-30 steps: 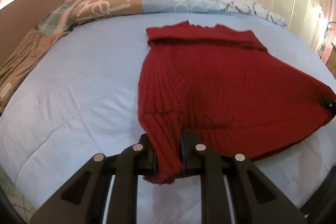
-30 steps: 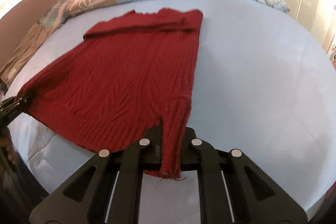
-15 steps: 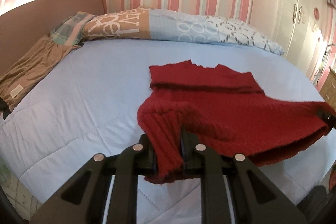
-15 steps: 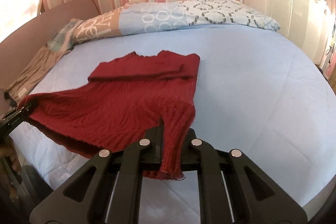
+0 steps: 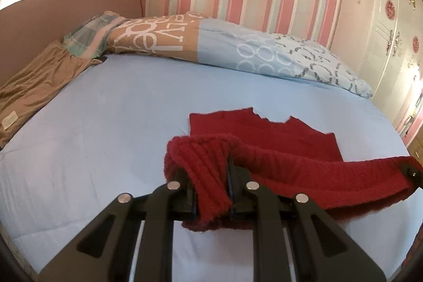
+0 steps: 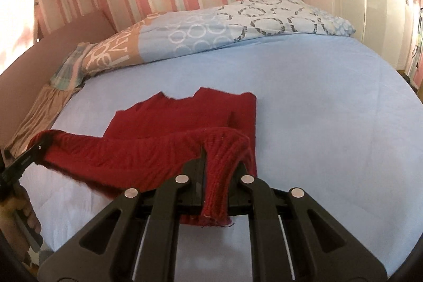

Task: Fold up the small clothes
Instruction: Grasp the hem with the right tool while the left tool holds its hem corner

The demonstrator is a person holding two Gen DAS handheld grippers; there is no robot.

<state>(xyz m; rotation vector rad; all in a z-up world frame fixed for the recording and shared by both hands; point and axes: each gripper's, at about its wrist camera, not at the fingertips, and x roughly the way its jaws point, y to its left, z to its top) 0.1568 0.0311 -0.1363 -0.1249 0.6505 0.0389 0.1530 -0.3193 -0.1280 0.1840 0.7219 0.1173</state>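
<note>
A dark red ribbed knit garment (image 5: 264, 131) lies on the light blue bed sheet (image 5: 119, 110), its far neckline end flat on the bed. My left gripper (image 5: 211, 176) is shut on the near left corner of its hem, held up off the bed. My right gripper (image 6: 218, 171) is shut on the near right corner of the same red knit garment (image 6: 164, 120), also raised. The near edge hangs stretched between the two grippers, curling toward the far end. The other gripper shows at the far right of the left wrist view and at the far left of the right wrist view.
A patterned blue and tan duvet (image 5: 211, 46) lies rolled along the head of the bed. Brown clothing (image 5: 34, 86) sits at the left edge by the pink headboard (image 5: 66, 7). A white wardrobe (image 5: 383, 25) stands to the right. A hand (image 6: 23, 218) shows at lower left.
Both grippers rose and moved toward the head of the bed, lifting the garment's near hem off the sheet. The body, flat a second ago, now folds toward the neckline.
</note>
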